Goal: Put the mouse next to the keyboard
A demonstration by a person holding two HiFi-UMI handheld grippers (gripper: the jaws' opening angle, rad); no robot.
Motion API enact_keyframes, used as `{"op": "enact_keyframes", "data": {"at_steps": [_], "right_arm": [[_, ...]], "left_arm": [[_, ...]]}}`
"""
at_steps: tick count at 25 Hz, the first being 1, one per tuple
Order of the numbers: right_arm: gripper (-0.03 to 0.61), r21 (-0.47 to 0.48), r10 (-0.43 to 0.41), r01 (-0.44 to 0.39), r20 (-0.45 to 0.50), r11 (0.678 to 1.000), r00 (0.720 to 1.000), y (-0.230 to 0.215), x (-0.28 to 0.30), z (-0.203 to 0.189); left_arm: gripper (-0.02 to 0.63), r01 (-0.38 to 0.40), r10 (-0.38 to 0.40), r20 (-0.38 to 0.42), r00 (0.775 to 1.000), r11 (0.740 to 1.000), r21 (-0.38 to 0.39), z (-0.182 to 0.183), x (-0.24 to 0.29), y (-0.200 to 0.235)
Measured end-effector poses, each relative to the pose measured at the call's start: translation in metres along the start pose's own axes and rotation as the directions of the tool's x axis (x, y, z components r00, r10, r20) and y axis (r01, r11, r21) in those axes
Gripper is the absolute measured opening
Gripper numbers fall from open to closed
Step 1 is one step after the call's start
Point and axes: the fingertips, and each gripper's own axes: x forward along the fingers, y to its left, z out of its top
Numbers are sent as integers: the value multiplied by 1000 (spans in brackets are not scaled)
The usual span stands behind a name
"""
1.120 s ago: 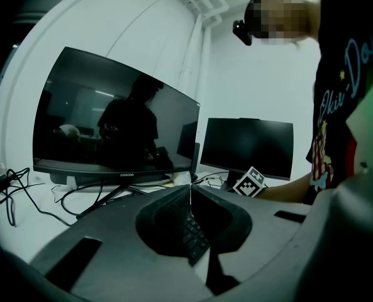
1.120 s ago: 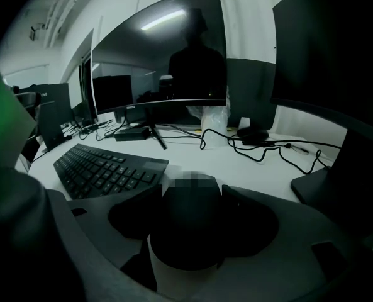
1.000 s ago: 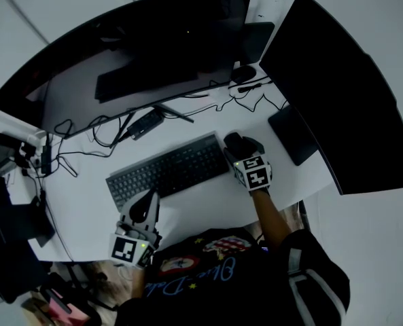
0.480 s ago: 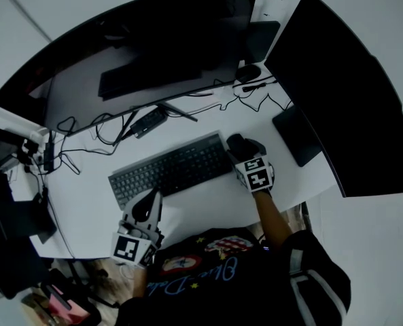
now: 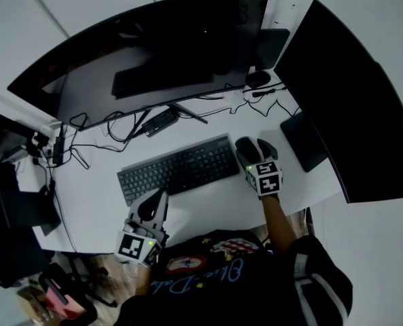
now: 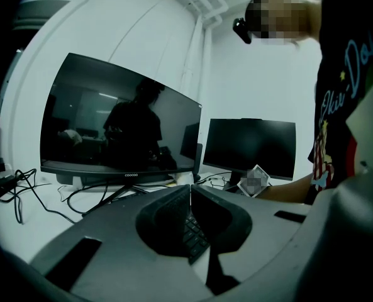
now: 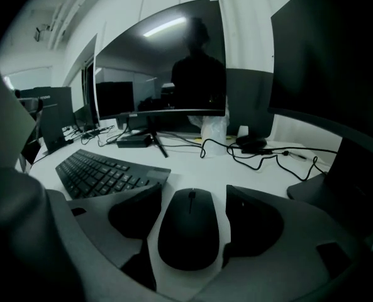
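A black mouse lies on the white desk, just off the right end of the black keyboard. My right gripper stands over the mouse. In the right gripper view the mouse rests flat between the two jaws, with a thin strip of desk showing at each side; the right gripper is open. The keyboard lies to its left. My left gripper hovers at the desk's front edge below the keyboard; in its own view the left gripper has its jaws together on nothing.
A wide curved monitor stands behind the keyboard, and a second dark monitor with a flat base is at the right. Cables and a power brick lie under the curved monitor. A small dark object sits at the back.
The head view has drifted slightly, so everything sits a little right and lower. Grippers, mouse and keyboard keep the same places relative to one another.
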Motion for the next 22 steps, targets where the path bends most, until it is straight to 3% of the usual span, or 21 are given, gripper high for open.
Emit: {"op": "enact_keyframes", "data": {"at_steps": [10,12,16,18,22], "right_arm": [[265,40,89,-102,249,994,964,45,-59,65],[158,36,89,-104,295,994,951,58,-74,75],[60,32,112,-134,381,990,918,88,-104,95],[19,23,129,-151,406,988,905,104,-118,102],[5,8,200,-225,426,974,882,145,-137,109]], "left_arm": [[5,8,-9,37,999,1000,12,6,-17,2],[5,15,-16,49,999,1000,11,8,-23,2],[5,39,-40,67,997,999,24,13,-36,4],[5,50,-51,69,996,998,24,15,-43,4],[5,64,-67,71,995,997,42,15,-60,7]]}}
